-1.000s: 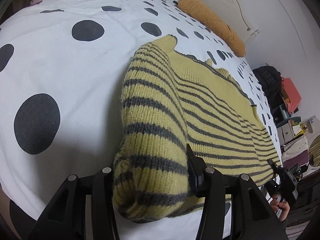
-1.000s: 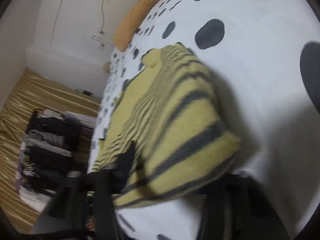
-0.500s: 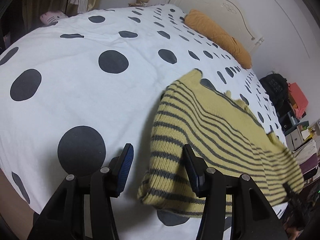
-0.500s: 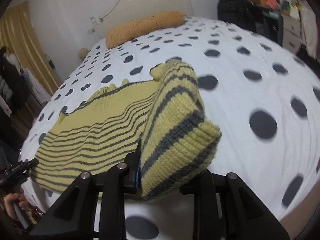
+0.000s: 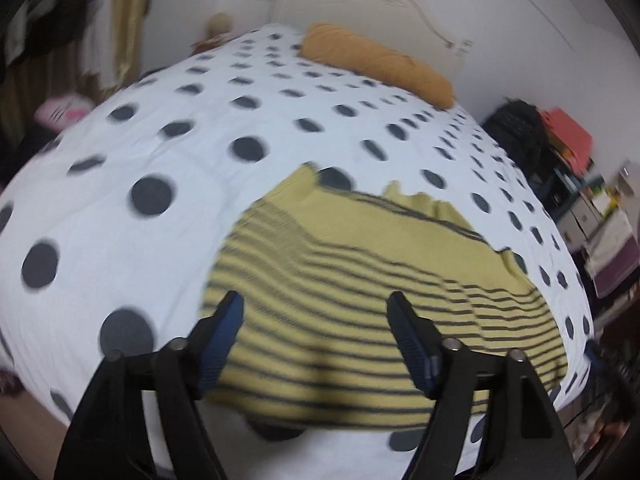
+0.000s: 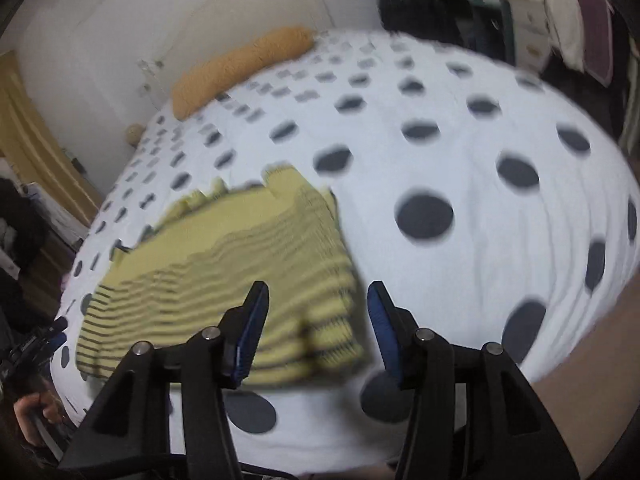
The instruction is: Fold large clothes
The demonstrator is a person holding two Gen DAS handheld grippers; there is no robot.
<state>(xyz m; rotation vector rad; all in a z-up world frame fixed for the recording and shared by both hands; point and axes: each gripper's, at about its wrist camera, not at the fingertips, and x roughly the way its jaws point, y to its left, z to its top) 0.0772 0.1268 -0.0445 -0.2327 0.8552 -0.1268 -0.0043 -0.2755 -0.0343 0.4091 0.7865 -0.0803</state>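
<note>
A yellow sweater with grey stripes lies flat on the white black-dotted bedspread, near the bed's front edge, with its side parts folded in. My left gripper is open and empty, held just above the sweater's near hem. In the right wrist view the sweater lies left of centre. My right gripper is open and empty over the sweater's near right corner. Both views are blurred by motion.
An orange bolster pillow lies at the white headboard. Bags and shelves with clutter stand beside the bed. Gold curtains and hanging clothes are on the other side. The bedspread's front edge is close below both grippers.
Both grippers have opened and let go of the sweater's folded parts, which now lie flat. Both grippers have pulled back toward the bed's front edge.
</note>
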